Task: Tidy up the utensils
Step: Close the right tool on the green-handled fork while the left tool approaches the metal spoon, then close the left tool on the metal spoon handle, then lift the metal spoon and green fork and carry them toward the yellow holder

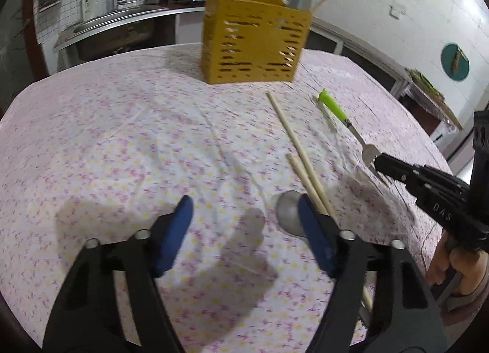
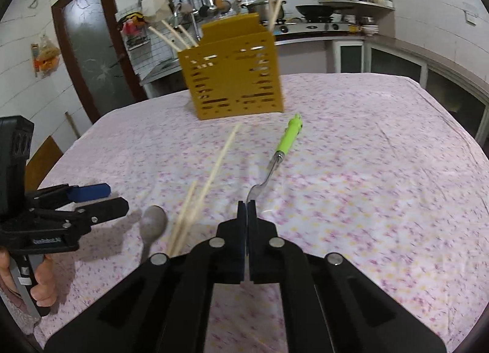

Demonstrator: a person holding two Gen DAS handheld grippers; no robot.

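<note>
Right wrist view shows the task partly complete: the yellow slotted holder [image 2: 237, 78] at the far side of the tabletop [image 2: 382, 169] already contains several chopsticks [image 2: 180, 36], while two loose chopsticks [image 2: 207, 182], a green-handled fork [image 2: 279, 154] and a metal spoon [image 2: 153, 224] remain on the floral cloth. The right gripper [image 2: 247, 207] has its fingers clenched on the fork's tine end, and the left gripper [image 1: 244, 230] is released and grasps nothing, one finger beside the spoon. Behind the tabletop is a tiled kitchen with a sink, stove, shelves and a brown door.
</note>
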